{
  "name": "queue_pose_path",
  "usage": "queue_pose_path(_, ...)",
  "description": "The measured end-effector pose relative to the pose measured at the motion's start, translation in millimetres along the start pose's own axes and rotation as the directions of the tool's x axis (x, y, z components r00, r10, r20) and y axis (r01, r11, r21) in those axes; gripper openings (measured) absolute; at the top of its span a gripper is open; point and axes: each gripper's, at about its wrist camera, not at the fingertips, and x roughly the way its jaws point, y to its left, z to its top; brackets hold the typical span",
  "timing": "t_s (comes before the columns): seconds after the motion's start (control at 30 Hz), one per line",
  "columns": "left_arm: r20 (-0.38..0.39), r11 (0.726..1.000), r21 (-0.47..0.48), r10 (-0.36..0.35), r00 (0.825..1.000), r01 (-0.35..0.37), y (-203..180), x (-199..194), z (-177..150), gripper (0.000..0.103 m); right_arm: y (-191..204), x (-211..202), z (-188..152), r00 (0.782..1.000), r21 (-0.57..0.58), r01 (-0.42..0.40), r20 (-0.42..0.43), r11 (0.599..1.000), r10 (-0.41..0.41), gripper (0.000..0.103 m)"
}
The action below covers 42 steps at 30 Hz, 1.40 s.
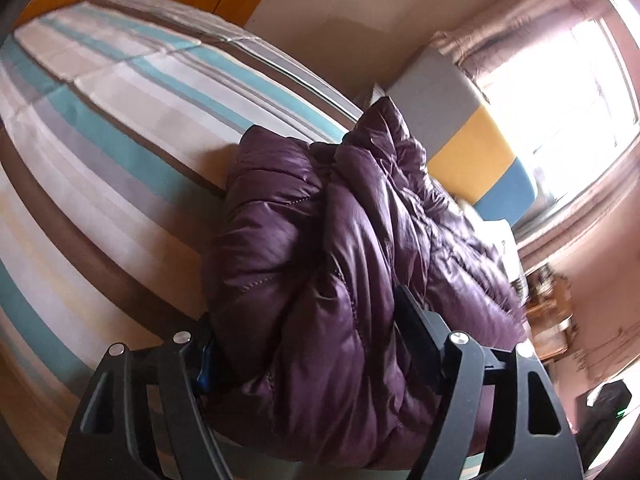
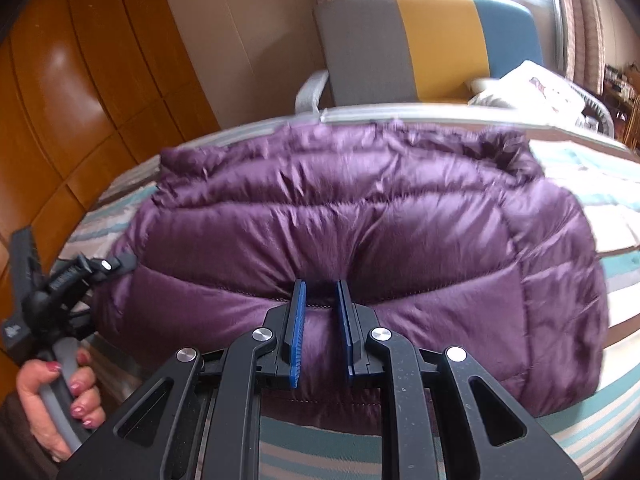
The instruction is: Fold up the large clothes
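Puffy purple quilted down jacket [image 2: 360, 216] lies on striped bed [image 1: 100, 128], near its foot edge. Right gripper [image 2: 322, 308] fingers pinch a seam fold; left gripper [image 1: 304, 336] fingers straddle a bunched end, grip unclear. Light, slippery, springy: grab seams.

- The jacket [image 2: 360, 216] is purple quilted cloth, puffy, with a soft satin sheen and stitched seams across it.
- The bedcover [image 1: 100, 120] under the jacket is matt woven cloth in teal, grey, brown and cream stripes.
- The right gripper [image 2: 322, 312] is matt black plastic with bright round metal pins; its pads are blue and ribbed.
- The left gripper [image 1: 304, 344] has the same matt black plastic frame and metal pins.
- The wardrobe [image 2: 60, 80] beyond the jacket is glossy orange-brown wood, reflecting light.
- The chair [image 2: 420, 40] behind the jacket is matt cloth in grey, yellow and blue.
- The curtain [image 1: 520, 28] looks like thin pinkish cloth.
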Motion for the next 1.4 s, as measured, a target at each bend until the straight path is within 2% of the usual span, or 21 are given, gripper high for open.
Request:
queue_pose_path(0.2, 0.022, 0.996, 0.075, 0.041, 0.999, -0.043, -10.8, 7.5, -6.2, 0.072, 3.1, 21.4, -7.4, 0.997, -0.053, 0.054, -0.045, 0.997, -0.056, 0.016)
queue_pose_path(0.27, 0.032, 0.996, 0.074, 0.048, 0.998, -0.05, -12.1, 9.1, -6.9, 0.07, 3.1, 24.8, -9.1, 0.997, -0.053, 0.063, -0.049, 0.997, -0.066, 0.016)
queue_pose_path(0.6, 0.053, 0.991, 0.068, 0.108, 0.993, -0.112, -21.5, 12.0, -8.0, 0.07, 9.9, 29.8, -10.0, 0.993, -0.061, 0.099, -0.054, 0.993, -0.102, 0.016)
queue_pose_path(0.7, 0.046, 0.991, 0.074, 0.11, 0.993, -0.113, -25.1, 14.8, -8.5, 0.056, 10.9, 29.9, -11.4, 0.994, -0.048, 0.093, -0.056, 0.994, -0.096, 0.016)
queue_pose_path(0.77, 0.037, 0.993, 0.069, 0.091, 0.995, -0.093, -25.8, 16.3, -9.0, 0.042, 13.7, 30.4, -12.1, 0.994, -0.048, 0.092, -0.056, 0.995, -0.095, 0.016)
queue_pose_path(0.87, 0.047, 0.994, 0.076, 0.08, 0.996, -0.083, -30.9, 11.9, -10.4, 0.025, 15.3, 30.7, -13.2, 0.995, -0.042, 0.085, -0.057, 0.995, -0.087, 0.016)
queue_pose_path(1.07, 0.122, 0.993, 0.084, 0.073, 0.99, -0.083, -45.1, -11.2, -13.1, 0.02, 5.7, 27.3, -8.8, 0.995, -0.029, 0.067, -0.066, 0.997, -0.069, 0.016)
queue_pose_path(1.4, 0.209, 0.988, 0.151, 0.007, 0.978, -0.04, -86.0, -46.2, -9.1, 0.02, 0.1, 25.3, -1.9, 0.996, -0.009, 0.048, -0.078, 0.999, -0.048, 0.016)
